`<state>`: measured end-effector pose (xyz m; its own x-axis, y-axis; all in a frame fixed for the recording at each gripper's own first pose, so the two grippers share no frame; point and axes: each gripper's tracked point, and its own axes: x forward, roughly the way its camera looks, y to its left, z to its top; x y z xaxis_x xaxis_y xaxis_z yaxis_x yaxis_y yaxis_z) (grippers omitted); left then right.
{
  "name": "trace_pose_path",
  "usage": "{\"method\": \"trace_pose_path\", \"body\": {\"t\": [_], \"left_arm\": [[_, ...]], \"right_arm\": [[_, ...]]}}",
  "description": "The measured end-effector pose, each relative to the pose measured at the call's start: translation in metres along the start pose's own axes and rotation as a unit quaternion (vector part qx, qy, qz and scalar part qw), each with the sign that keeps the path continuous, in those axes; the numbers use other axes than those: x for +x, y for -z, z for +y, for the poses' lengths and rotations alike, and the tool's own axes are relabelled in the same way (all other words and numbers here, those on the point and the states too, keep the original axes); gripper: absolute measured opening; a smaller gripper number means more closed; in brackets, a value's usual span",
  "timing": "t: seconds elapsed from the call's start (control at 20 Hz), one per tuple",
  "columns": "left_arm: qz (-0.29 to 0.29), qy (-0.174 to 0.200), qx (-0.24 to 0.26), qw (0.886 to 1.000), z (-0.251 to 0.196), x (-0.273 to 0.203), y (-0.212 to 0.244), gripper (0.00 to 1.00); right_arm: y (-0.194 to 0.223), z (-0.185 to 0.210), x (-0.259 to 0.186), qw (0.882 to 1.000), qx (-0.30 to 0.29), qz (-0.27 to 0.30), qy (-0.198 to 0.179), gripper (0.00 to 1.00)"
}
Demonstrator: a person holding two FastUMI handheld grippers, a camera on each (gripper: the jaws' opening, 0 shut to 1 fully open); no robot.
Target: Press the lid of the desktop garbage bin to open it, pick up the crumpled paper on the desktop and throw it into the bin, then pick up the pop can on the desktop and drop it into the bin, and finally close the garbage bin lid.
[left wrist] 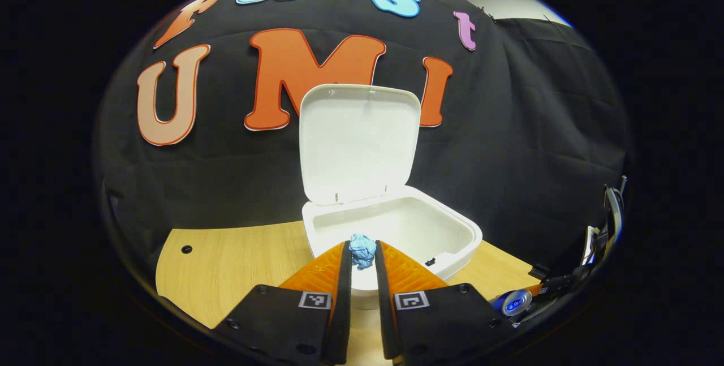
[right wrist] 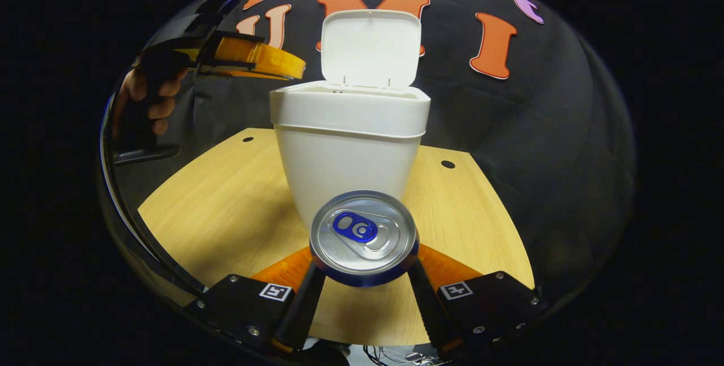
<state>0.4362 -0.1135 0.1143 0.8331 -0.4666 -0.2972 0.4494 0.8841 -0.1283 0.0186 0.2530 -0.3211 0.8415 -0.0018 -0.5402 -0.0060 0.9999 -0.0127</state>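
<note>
The garbage bin stands on the wooden surface with its lid tipped fully up. The left gripper hangs over the bin's front rim, its fingers pinched on the crumpled paper, a soft, light wad that looks ready to fall free once they part. In the right gripper view, the right gripper has its fingers against both sides of the pop can, just below the top rim. The can is smooth, thin-walled metal and probably slippery, so a mid-body hold with moderate squeeze seems safest; too much could dent it.
</note>
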Motion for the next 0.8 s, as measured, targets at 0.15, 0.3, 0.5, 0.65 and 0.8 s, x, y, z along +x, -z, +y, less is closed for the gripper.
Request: {"method": "trace_pose_path", "body": {"t": [0.15, 0.3, 0.5, 0.65, 0.8], "left_arm": [[-0.005, 0.000, 0.006, 1.000, -0.002, -0.001, -0.001, 0.27], [-0.011, -0.002, 0.010, 1.000, 0.000, -0.006, -0.002, 0.39], [-0.015, -0.008, 0.008, 1.000, 0.006, -0.013, -0.001, 0.56], [-0.021, -0.017, 0.010, 1.000, 0.013, -0.020, 0.001, 0.69], [-0.019, -0.024, 0.012, 0.999, 0.020, -0.027, 0.003, 0.77]], "right_arm": [[-0.016, -0.007, -0.004, 1.000, -0.001, -0.018, 0.010, 0.80], [-0.043, -0.021, -0.011, 0.999, -0.006, -0.042, 0.020, 0.80], [-0.082, -0.034, -0.022, 0.996, -0.010, -0.080, 0.029, 0.80], [-0.116, -0.043, -0.033, 0.993, -0.016, -0.116, 0.031, 0.80], [-0.144, -0.046, -0.040, 0.989, -0.019, -0.144, 0.028, 0.80]]}}
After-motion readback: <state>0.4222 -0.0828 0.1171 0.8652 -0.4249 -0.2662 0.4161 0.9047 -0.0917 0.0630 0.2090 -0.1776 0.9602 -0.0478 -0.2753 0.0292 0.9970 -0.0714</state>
